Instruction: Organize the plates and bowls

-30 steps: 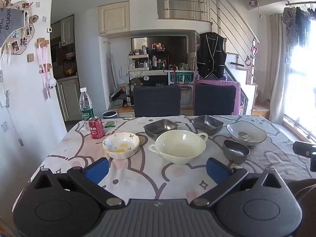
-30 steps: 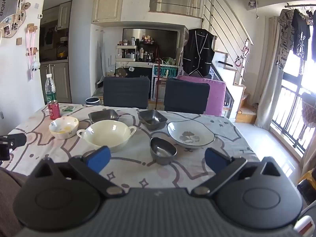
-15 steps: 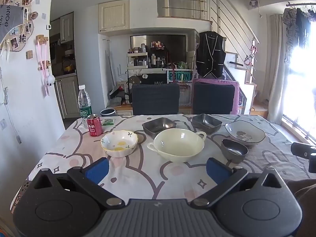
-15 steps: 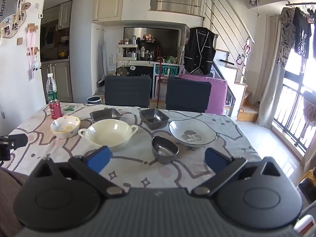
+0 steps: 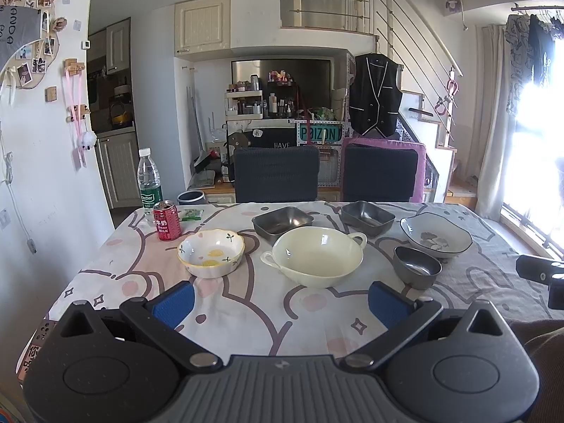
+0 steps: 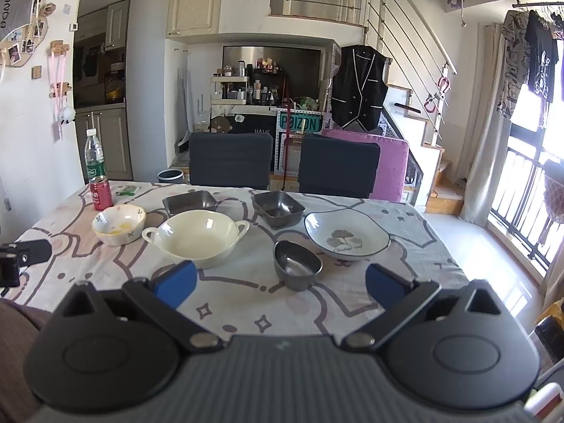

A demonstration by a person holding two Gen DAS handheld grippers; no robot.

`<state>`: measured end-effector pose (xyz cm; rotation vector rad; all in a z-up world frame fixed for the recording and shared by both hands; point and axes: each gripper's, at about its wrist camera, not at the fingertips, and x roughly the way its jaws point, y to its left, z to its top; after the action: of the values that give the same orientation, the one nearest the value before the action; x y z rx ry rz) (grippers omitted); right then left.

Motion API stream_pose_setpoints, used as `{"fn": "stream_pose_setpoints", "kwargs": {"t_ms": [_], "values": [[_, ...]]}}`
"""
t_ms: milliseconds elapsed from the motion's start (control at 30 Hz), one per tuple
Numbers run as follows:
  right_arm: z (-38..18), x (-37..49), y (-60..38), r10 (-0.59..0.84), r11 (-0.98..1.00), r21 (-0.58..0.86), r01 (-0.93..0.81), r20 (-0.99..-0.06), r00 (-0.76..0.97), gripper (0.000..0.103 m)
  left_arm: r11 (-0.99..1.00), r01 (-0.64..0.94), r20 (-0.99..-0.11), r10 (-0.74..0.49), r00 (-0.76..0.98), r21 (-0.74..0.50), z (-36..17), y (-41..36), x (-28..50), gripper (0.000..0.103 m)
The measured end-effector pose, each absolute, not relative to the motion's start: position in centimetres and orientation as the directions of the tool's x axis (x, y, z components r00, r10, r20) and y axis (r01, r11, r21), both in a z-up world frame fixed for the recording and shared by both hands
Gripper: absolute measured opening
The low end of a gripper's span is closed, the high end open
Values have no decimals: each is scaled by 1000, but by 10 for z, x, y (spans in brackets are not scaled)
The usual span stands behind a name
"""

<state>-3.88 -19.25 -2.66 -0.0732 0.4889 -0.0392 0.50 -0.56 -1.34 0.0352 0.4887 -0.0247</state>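
Both tools hang spread wide and empty above the worktop, left tool, right tool; six dishes sit scattered, unstacked, cream two-handled bowl central, likely the stack's base.

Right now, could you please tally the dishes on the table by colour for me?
Dark grey metal: 3, two rectangular dishes and a small oval bowl.
Cream: 1, the two-handled bowl.
White with fruit print: 1, the scalloped bowl.
White with dark rim and leaf motif: 1, the plate.
Total: 6.
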Motion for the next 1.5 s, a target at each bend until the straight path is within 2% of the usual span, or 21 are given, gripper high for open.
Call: {"fn": "stream_pose_setpoints", "kwargs": {"t_ms": [1500], "values": [[-27, -36, -196, -46, 997, -77, 10, -481, 876, 103, 999, 30, -475, -13, 880, 29, -15, -8, 7, 103]]}}
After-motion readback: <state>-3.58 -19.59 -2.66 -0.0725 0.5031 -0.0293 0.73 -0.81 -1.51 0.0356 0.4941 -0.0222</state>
